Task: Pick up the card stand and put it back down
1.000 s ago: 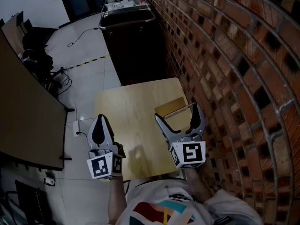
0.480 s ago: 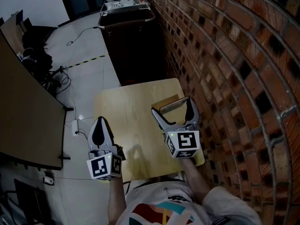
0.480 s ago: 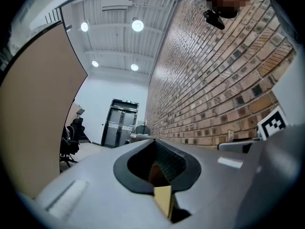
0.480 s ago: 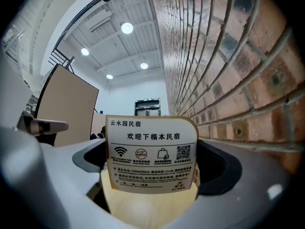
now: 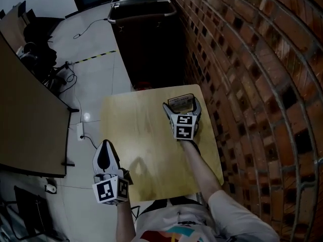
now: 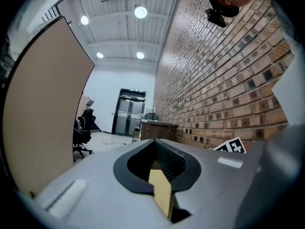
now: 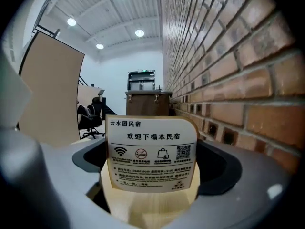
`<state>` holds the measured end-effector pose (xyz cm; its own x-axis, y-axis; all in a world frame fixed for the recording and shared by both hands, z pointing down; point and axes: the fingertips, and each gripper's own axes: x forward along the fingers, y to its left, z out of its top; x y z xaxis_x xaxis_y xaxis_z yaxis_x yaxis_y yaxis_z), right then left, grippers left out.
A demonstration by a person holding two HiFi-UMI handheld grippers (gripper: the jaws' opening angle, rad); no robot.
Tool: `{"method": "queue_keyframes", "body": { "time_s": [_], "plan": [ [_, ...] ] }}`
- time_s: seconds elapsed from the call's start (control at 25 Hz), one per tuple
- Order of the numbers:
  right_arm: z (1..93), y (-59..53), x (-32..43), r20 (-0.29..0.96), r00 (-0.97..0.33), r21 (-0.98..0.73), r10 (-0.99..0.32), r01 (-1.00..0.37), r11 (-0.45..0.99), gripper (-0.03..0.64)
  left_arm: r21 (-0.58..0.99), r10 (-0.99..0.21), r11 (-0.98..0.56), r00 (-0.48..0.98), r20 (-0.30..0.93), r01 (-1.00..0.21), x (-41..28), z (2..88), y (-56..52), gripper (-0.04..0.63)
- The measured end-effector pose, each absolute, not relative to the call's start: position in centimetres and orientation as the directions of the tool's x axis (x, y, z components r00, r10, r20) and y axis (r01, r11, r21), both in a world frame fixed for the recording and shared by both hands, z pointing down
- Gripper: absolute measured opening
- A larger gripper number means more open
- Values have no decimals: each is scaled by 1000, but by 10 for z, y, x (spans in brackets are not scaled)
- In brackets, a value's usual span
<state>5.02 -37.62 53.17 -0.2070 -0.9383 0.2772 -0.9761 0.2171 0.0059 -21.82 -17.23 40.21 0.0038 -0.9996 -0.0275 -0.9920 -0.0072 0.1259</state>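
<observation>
The card stand [image 5: 180, 102] is a wooden base holding a white printed card, and it stands near the far right corner of the light wooden table [image 5: 136, 130]. My right gripper [image 5: 182, 104] is stretched out to it and open, one jaw on each side of the stand. In the right gripper view the card stand [image 7: 151, 156] fills the gap of the right gripper [image 7: 151, 173]; whether the jaws touch it is unclear. My left gripper [image 5: 105, 145] hovers shut and holding nothing at the table's near left edge. In its own view the left gripper [image 6: 157, 175] points down the room.
A brick wall [image 5: 262, 84] runs close along the table's right side. A dark cart [image 5: 146, 29] stands beyond the far edge. A brown partition board [image 5: 25, 115] is on the left, with an office chair [image 5: 35, 39] and floor cables behind it.
My right gripper has moved forward from the near right of the table until its jaws flank the card stand. The left gripper has stayed almost still.
</observation>
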Motion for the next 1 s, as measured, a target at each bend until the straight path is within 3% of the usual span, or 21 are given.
{"method": "queue_keyframes", "body": {
  "time_s": [0.32, 1.0],
  "plan": [
    [606, -441, 50, 424, -168, -27, -890, -985, 173, 564, 106, -996, 74, -69, 57, -992, -249, 433, -201, 5],
    [619, -461, 39, 448, -166, 15, -879, -981, 194, 563, 118, -993, 70, -58, 102, -990, -243, 447, -229, 6]
  ]
}}
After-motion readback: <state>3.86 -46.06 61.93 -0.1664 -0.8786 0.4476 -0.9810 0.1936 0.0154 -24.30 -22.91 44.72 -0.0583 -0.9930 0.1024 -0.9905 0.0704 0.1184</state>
